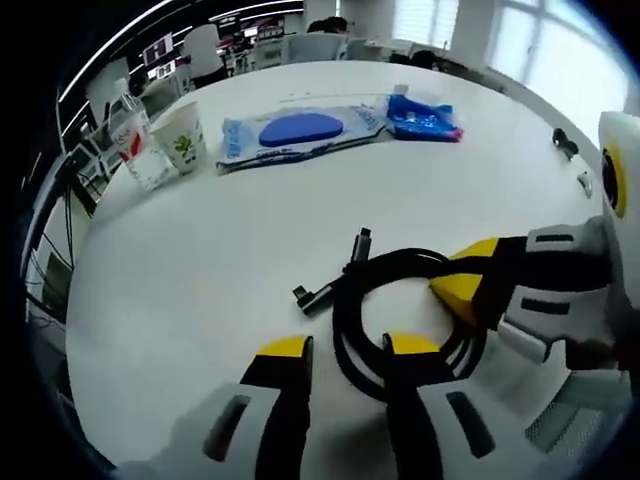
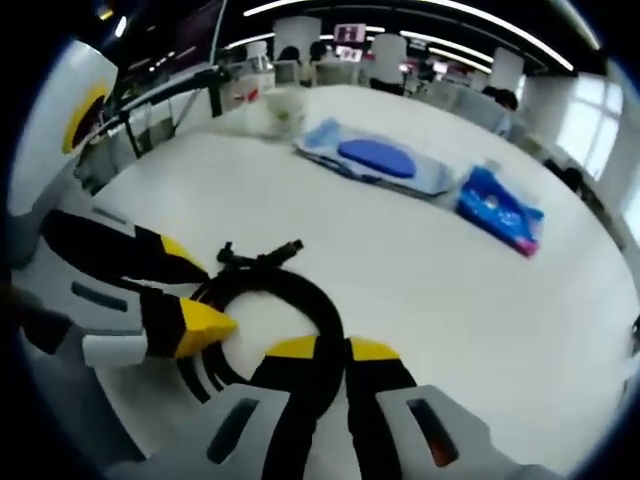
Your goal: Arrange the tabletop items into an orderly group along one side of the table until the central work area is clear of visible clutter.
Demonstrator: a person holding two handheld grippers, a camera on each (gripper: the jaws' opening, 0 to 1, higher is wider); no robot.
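Black coiled cable (image 1: pixel 400 310) lies on the white worktop (image 1: pixel 200 260), near its front edge. Left tongs (image 1: pixel 347 350) stand narrowly apart astride the coil's near loop; one strand runs up between the yellow tips, not clearly pinched. Right tongs (image 1: pixel 455 285) reach in from the right in the left gripper view, tips at the coil's far right side.

In the right gripper view the right tongs (image 2: pixel 333 350) are closed tight on the cable (image 2: pixel 290 290), the black strand gripped between the tips. Left tongs (image 2: pixel 205 320) enter from the left, touching the coil.

Farther back, well apart from the cable: a blue-and-clear flat packet (image 1: pixel 300 132), a small blue pack (image 1: pixel 425 117), a paper cup (image 1: pixel 183 137), a clear plastic bag (image 1: pixel 135 145).
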